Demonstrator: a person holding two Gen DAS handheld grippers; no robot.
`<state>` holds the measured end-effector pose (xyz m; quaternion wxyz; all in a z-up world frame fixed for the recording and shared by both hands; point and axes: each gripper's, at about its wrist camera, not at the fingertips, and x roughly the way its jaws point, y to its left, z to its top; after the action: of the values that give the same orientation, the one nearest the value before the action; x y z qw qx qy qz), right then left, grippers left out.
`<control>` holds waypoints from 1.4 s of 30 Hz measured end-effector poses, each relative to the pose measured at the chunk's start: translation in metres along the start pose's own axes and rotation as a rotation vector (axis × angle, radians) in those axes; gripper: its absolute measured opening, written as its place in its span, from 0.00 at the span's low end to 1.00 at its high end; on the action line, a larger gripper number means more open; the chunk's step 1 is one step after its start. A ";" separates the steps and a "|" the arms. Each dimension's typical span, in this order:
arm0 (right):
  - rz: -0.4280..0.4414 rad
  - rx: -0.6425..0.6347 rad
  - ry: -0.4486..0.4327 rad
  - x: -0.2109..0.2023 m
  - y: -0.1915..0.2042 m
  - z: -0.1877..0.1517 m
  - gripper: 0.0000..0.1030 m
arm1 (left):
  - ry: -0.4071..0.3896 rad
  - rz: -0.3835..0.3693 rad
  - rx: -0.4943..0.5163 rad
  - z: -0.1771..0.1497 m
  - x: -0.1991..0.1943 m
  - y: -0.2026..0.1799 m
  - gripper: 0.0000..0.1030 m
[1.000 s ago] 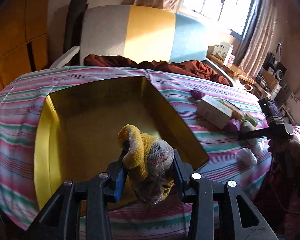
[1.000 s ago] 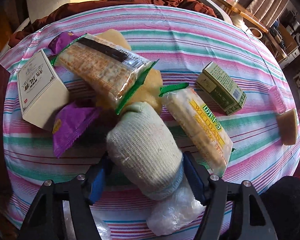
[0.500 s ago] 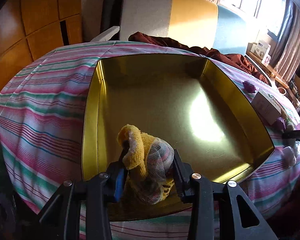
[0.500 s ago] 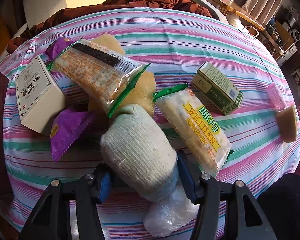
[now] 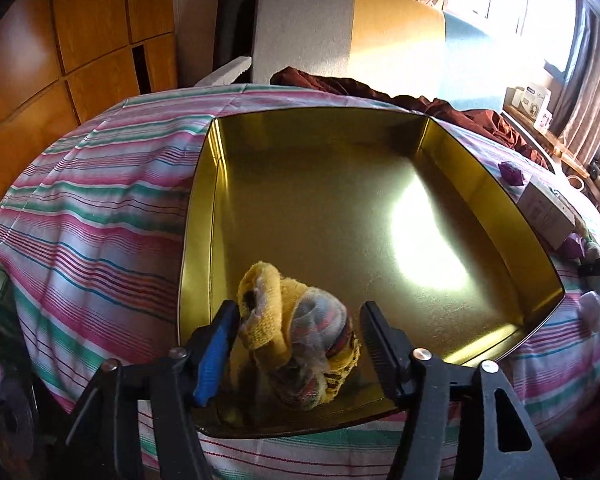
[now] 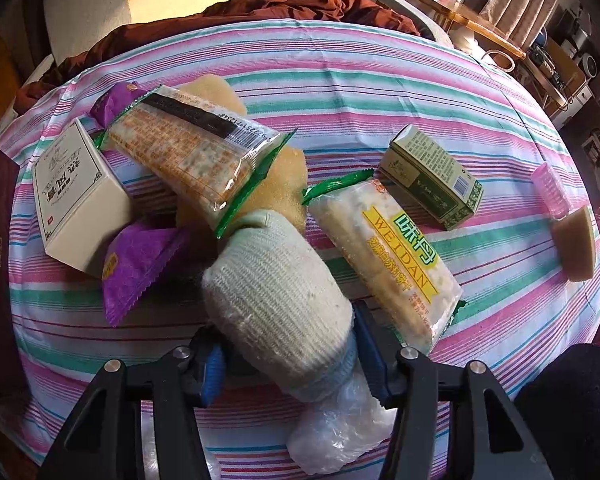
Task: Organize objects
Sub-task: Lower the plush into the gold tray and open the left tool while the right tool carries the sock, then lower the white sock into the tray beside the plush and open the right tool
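In the left wrist view the left gripper (image 5: 298, 334) hangs over the near edge of a gold metal tin (image 5: 488, 184), which lies open on a striped bedspread (image 5: 100, 216). Between its fingers sits a yellow knitted bundle (image 5: 296, 344) with grey and red patches; the fingers are spread, the right one clear of the bundle and the blue-padded left one just beside it, so whether that pad touches cannot be told. The bundle appears to rest on the tin's floor near its front wall, with a bright patch of sunlight on the floor further in and to the right. Beyond the tin's far wall lies a dark red cloth (image 5: 340, 88) against a grey, yellow and blue headboard (image 5: 380, 36), and off the tin's right wall a white carton (image 5: 544, 208) sits on the bedspread. In the right wrist view the right gripper (image 6: 288, 356) is pinched on a cream knitted roll (image 6: 276, 300), its blue pads pressing both sides near the roll's plastic-wrapped end. Just right of the roll lies a cracker pack marked WEIDAN (image 6: 388, 256), and beyond that a green box (image 6: 432, 184). Left of the roll are a purple packet (image 6: 136, 264) and a white box (image 6: 76, 200), with another cracker pack (image 6: 196, 152) leaning over a tan sponge (image 6: 284, 184) behind it.
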<state>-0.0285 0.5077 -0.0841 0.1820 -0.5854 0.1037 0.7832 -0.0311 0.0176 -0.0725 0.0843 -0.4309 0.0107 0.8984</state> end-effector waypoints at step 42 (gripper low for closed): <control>0.488 -0.579 -0.104 -0.076 0.324 -0.063 0.51 | -0.132 0.064 -0.187 -0.005 -0.057 0.050 0.85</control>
<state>-0.0858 0.1761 -0.0465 -0.1778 -0.5303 0.0051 0.8289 -0.0005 -0.0400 -0.0343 0.0154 -0.3765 -0.0649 0.9240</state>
